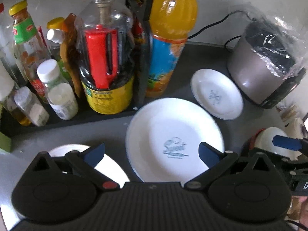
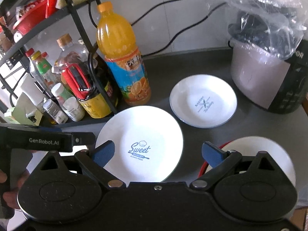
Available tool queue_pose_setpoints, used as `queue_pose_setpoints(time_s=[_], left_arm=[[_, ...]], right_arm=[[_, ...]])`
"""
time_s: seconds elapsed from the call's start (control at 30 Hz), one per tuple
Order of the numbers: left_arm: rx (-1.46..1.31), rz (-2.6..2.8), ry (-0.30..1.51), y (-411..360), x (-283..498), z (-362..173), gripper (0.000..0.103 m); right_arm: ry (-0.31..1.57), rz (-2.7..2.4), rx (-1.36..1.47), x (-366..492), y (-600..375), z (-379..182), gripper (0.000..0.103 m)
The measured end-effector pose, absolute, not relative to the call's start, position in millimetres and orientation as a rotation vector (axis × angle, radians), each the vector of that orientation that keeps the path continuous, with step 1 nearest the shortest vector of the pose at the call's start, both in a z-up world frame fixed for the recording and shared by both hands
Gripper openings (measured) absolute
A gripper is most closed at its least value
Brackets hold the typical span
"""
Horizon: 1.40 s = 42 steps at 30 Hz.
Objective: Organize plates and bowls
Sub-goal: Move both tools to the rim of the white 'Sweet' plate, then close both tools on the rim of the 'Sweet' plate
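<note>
Both tongs, left (image 1: 152, 152) and right (image 2: 157, 152), gaping, empty | "Sweet" plate (image 2: 140, 144) at 12 o'clock | risk: glazed rim slipping, clattering onto desk (image 2: 192, 65).

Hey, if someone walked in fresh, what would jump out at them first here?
Probably the bright orange juice bottle standing at the back beside the crowded condiment rack. Next, the white Sweet plate in the middle of the dark counter, with the open right gripper above its near edge.

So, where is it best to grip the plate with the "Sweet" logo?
Probably at the near rim of the Sweet plate, one finger under and one over. It lies flat on the counter; the raised rim is the only graspable edge, and the right gripper is open.
</note>
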<state>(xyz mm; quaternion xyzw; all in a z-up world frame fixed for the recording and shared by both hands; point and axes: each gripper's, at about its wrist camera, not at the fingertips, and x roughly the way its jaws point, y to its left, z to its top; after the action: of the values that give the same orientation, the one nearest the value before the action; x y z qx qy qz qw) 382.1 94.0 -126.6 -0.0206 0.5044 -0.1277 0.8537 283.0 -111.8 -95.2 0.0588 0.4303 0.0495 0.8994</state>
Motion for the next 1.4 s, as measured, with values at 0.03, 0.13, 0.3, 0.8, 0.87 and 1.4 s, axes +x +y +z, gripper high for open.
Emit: queue_pose_setpoints(time_s=[0.03,0.13,0.3,0.8,0.87,1.4], left_arm=[[-0.04,-0.267,1.056,95.6,384.0,-128.9,0.103],[-0.059,-0.274,1.06,101.9,392.1,-136.2,0.103],[-0.04,-0.28,1.064,104.3,402.2,-150.6,0.1],[-0.042,-0.299,1.174,97.5,421.2,-203.1,0.051],[-0.034,-0.294,1.179,95.5,422.6,-208.3,0.046],[-0.105,-0.24,1.229,102.8,437.9,-237.8,0.017]], right_arm=[[0.906,0.099,0.126,285.2,-110.0,-98.8,0.085],[0.921,0.094,0.147,290.6,-105.4,-106.8,0.077],[0.943,0.059,0.155,301.0,-103.4,-122.2,0.068],[1.061,0.041,0.179,337.4,-112.1,-157.1,0.046],[1.082,0.033,0.171,342.8,-111.3,-161.0,0.041],[1.178,0.017,0.204,392.0,-136.4,-175.1,0.035]])
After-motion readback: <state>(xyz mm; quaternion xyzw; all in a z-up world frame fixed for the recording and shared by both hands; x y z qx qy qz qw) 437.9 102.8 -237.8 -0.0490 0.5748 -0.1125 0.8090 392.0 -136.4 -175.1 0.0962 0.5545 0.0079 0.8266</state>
